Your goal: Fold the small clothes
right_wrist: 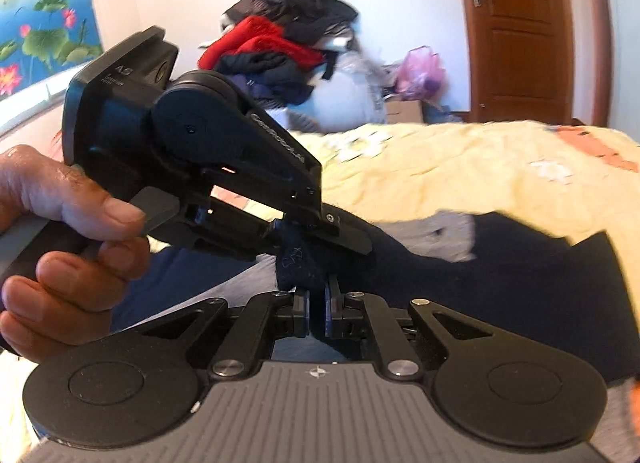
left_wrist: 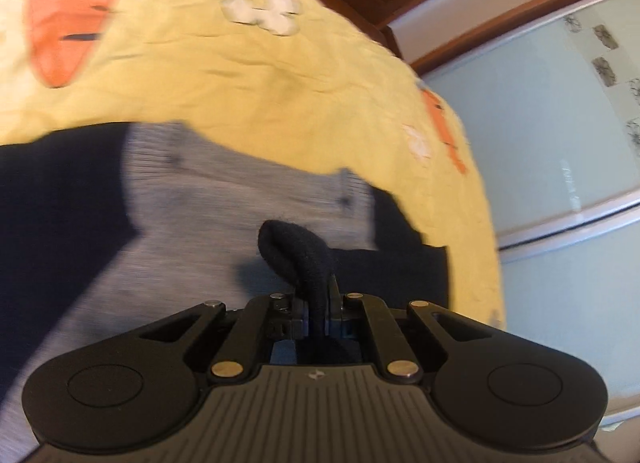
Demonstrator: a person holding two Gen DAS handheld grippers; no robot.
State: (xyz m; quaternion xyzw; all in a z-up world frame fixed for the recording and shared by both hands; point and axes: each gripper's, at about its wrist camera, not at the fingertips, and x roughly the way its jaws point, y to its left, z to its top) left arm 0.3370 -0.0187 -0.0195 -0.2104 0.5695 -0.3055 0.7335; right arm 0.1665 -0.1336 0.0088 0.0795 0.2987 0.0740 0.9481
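Pinching a dark fold of the navy-and-grey garment (left_wrist: 224, 199) in the closed left gripper (left_wrist: 316, 313); clamping its navy edge in the closed right gripper (right_wrist: 317, 305); lying across the yellow bedspread (left_wrist: 248, 79).

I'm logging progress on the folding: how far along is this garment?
Done: both claws are clamped on the navy and grey garment, the left claw pinching a dark fold and the right claw a navy edge. In hand: that edge is raised off the yellow bedspread. Left: no fold is laid yet; the clothes pile waits behind.
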